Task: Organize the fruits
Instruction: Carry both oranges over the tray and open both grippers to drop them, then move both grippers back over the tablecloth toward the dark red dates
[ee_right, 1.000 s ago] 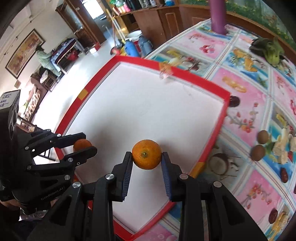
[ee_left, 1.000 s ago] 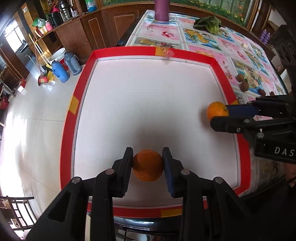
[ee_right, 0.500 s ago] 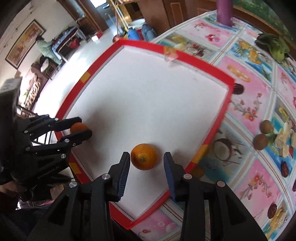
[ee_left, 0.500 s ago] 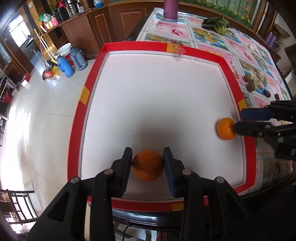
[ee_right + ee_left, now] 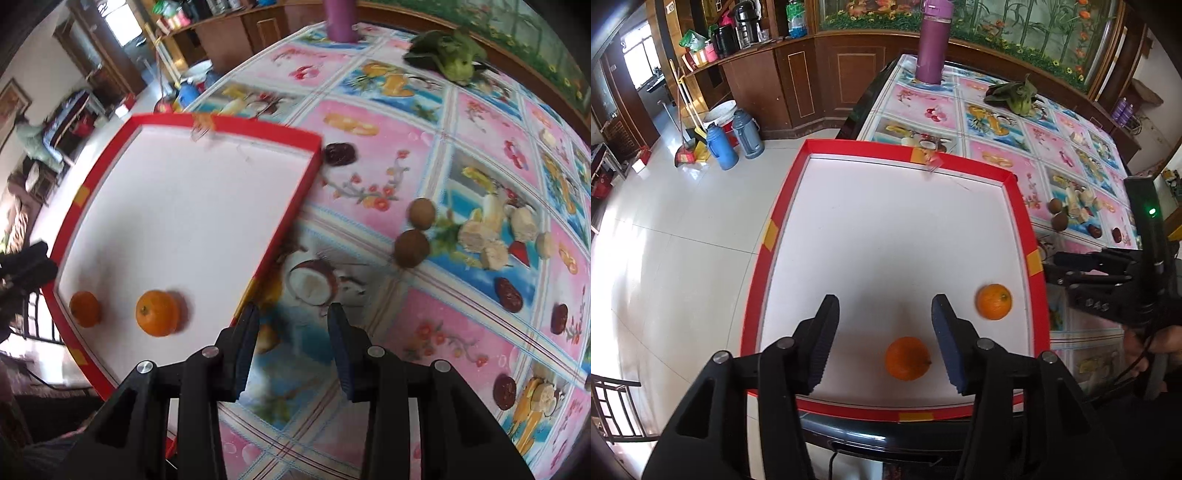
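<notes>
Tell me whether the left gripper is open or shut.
Open. The left gripper has its fingers spread wide, and the orange lies free on the white tray between them, touching neither.

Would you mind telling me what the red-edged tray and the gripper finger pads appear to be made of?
The tray looks like a white matte board, possibly card or foam, edged in glossy red tape with yellow tape patches; the seams suggest tape, not moulding. The left gripper has dark blue pads with fine ribbing, likely rubber or soft plastic, on black arms that look like matte plastic with metal screws.
</notes>
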